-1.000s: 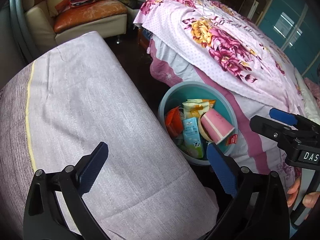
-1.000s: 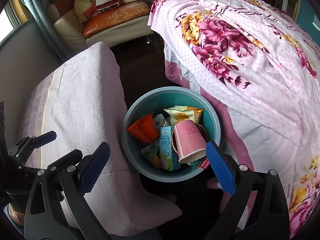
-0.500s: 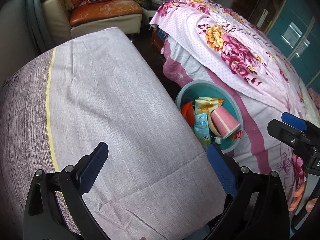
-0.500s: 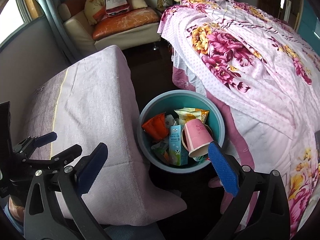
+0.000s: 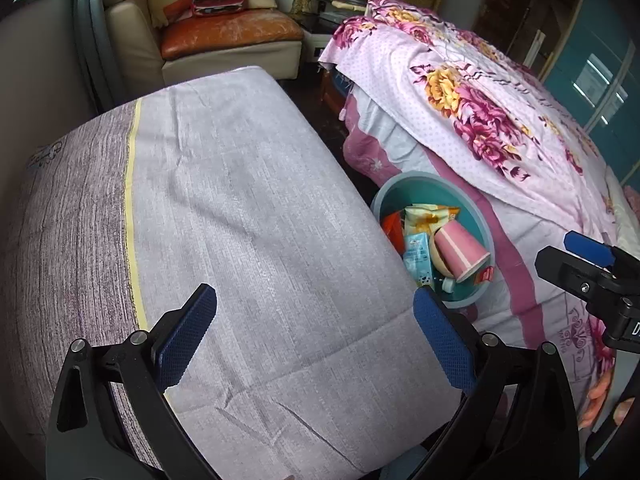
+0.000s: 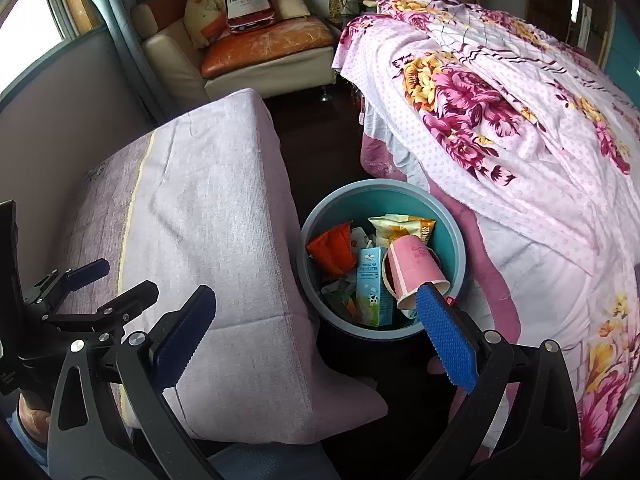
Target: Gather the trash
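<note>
A teal bin (image 6: 452,216) stands on the dark floor between the cloth-covered table and the bed; it also shows in the left wrist view (image 5: 416,186). In it lie a pink paper cup (image 6: 416,276), a blue milk carton (image 6: 372,288), an orange wrapper (image 6: 332,248) and a yellow snack bag (image 6: 400,226). My left gripper (image 5: 316,336) is open and empty above the table cloth. My right gripper (image 6: 316,332) is open and empty, above the bin's near edge. The left gripper also shows at the left of the right wrist view (image 6: 112,284).
The table with its lilac cloth (image 5: 224,216) fills the left. The bed with a floral cover (image 6: 520,120) is at the right. A sofa (image 6: 260,56) with a cushion and a red bag stands at the back.
Both grippers have drawn up and back from the bin, which now looks smaller. The left gripper has moved left, further over the table cloth. The trash in the bin has not moved.
</note>
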A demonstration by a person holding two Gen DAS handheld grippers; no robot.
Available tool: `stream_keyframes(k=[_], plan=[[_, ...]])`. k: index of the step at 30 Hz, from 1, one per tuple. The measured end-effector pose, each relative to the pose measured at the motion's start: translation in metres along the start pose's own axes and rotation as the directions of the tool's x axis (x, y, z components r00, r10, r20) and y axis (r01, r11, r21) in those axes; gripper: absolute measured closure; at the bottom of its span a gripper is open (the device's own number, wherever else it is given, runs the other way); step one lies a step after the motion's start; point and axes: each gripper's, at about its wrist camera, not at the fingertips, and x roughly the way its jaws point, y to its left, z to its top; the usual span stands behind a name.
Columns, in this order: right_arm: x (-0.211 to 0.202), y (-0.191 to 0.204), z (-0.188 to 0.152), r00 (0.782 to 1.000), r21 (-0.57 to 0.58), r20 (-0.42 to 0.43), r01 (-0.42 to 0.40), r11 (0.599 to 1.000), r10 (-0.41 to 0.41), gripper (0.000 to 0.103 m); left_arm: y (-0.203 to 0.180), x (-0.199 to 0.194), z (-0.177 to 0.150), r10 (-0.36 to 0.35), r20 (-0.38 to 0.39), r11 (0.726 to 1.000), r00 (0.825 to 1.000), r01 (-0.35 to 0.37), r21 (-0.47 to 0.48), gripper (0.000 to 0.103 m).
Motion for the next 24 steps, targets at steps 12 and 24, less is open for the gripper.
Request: stream_keyframes(k=[12,24], plan=[[0.004,0.006,0.001,1.0,-0.01,-0.012,0.0,1.0,-0.001,0.007,0.005,0.002,0.001,0.01,-0.001,1.0,1.0,-0.01,-0.014,0.004],[0.011,0.003,0.002,1.0,-0.009,-0.022,0.003,1.0,-0.003,0.007,0.011,0.005,0.001,0.023,0.009,1.0,1.0,-0.023,-0.02,0.004]])
